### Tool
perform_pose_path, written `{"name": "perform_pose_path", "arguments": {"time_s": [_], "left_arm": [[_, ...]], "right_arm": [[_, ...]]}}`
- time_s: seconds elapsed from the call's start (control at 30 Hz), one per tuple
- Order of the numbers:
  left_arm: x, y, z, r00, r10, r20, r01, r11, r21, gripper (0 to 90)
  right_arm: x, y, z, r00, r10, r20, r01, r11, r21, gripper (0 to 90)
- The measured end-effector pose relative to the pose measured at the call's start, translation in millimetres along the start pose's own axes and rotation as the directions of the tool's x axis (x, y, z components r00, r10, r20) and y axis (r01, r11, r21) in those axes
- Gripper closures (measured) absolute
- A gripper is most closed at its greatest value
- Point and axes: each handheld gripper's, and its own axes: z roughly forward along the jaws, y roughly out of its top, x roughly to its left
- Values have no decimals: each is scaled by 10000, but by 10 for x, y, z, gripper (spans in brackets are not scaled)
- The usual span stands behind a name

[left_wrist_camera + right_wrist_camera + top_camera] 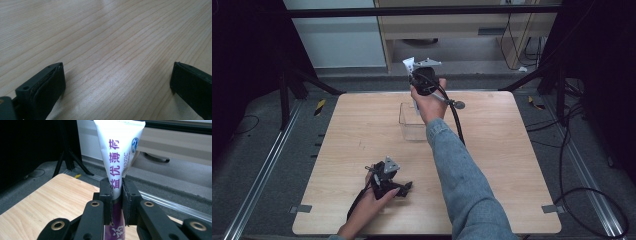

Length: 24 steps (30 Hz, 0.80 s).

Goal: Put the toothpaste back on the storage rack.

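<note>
**Right gripper clamped on toothpaste tube, above the clear box**

My right gripper (116,202) is clenched on a white toothpaste tube (117,152); pads pinch it where the white meets the purple band, flat crimped end pointing up, purple Chinese lettering down its side; tube stands roughly upright in the jaws. In the high view the right gripper (417,75) sits at the far edge of the wooden table (492,165), tube's (408,64) crimped end poking above it; the clear plastic box (408,122) stands on the table just below it in that view, partly behind my hand; I can't tell whether the tube's lower end is in the box. My left gripper (404,187) rests on the table near the front edge, well apart from the box; jaws spread wide, bare wood between the pads (52,85).
</note>
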Motion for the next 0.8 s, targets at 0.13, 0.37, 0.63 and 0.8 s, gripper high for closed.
{"name": "perform_pose_path", "arguments": {"time_s": [0.13, 0.37, 0.63, 0.8], "left_arm": [[0, -1, -1, 10000, 4, 0, -4, 10000, -3, 0], [-1, -2, -2, 10000, 8, -17, -8, 10000, 8, 0], [-1, -1, -2, 10000, 9, -14, -9, 10000, 8, 0], [-1, -2, -2, 10000, 9, -2, -9, 10000, 1, 0]], "right_arm": [[-13, -21, 43, 10000, 30, 42, -30, 9999, -138, 799], [-5, -52, 99, 10000, -82, 53, 84, 9995, -292, 798], [40, -116, 124, 9999, -119, -9, 119, 9996, -275, 798], [71, -151, 115, 9999, -87, -70, 85, 9996, -281, 799]]}}
